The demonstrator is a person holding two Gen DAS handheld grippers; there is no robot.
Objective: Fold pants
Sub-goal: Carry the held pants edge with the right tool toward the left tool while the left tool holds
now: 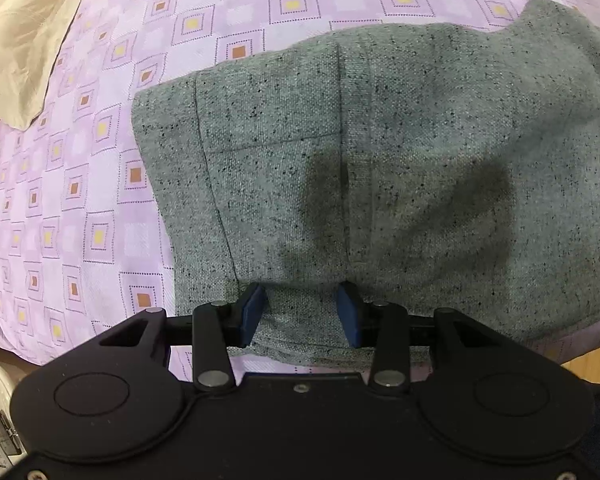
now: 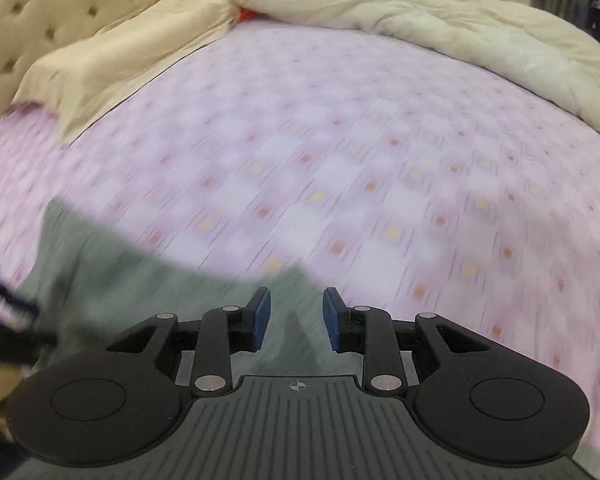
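Note:
Grey speckled pants [image 1: 380, 160] lie folded flat on the pink patterned bedsheet [image 1: 100, 160], with seams and a pocket line showing. My left gripper [image 1: 302, 300] points straight down over their near edge. Its blue pads [image 1: 254, 316] stand apart with grey cloth lying between them, not pinched. In the blurred right wrist view, the pants [image 2: 120, 280] fill the lower left. My right gripper [image 2: 297, 304] hovers open over their far edge, with nothing pressed between its pads [image 2: 334, 320]. A dark shape at that view's left edge [image 2: 0, 312] is too blurred to identify.
A beige pillow [image 2: 112, 68] lies at the far left by a tufted headboard [image 2: 40, 12]. A bunched cream duvet [image 2: 420, 20] runs along the far and right side. Wooden floor [image 1: 592, 364] shows past the bed's near edge. Sheet [image 2: 380, 160] stretches beyond the pants.

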